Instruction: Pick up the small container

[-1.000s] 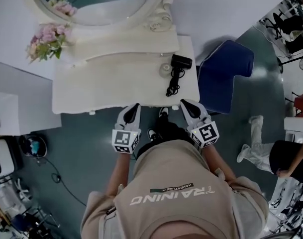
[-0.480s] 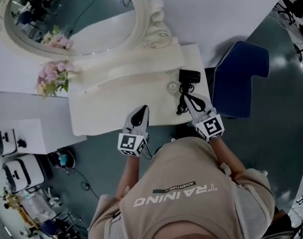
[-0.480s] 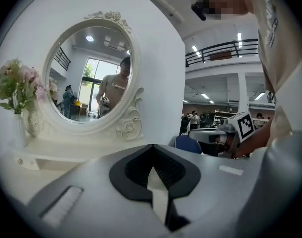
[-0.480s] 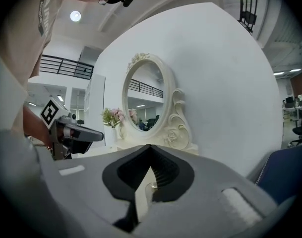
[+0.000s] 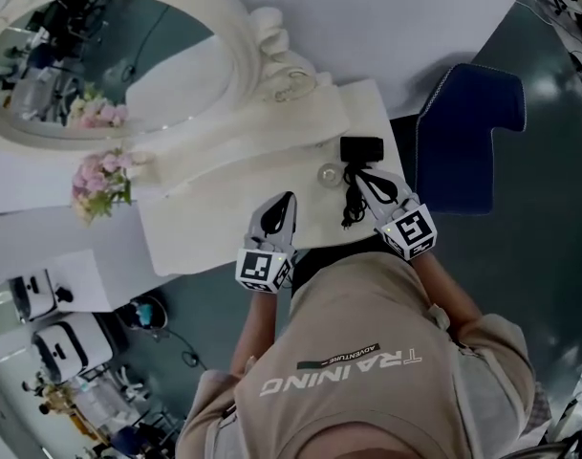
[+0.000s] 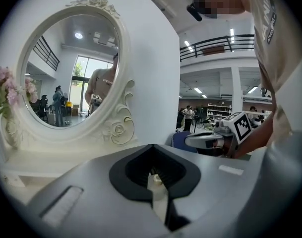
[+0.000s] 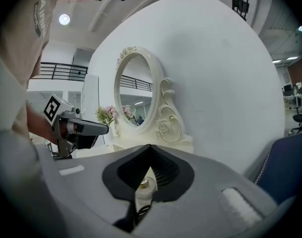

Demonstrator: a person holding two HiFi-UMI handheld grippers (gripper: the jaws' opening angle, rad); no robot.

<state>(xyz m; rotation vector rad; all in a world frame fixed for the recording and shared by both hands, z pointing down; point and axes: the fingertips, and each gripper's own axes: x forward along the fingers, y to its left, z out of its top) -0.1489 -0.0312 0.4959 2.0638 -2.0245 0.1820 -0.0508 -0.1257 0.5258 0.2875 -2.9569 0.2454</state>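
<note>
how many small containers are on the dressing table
1. The small container sits on the dressing table top, beside the cord of the black hair dryer, close to the right gripper. Nothing else like it shows, though a gripper could hide another.

Head view: above the person's shoulders, steeply down, well off; dressing table (image 5: 204,228) at 12 o'clock. Left gripper view: low, near the tabletop, facing mirror (image 6: 71,68) at 10 o'clock; right gripper (image 6: 189,141) at 3. Right gripper view: farther back, mirror (image 7: 136,90) at 11, left gripper (image 7: 105,129) at 9. All three share the mirror.
</note>
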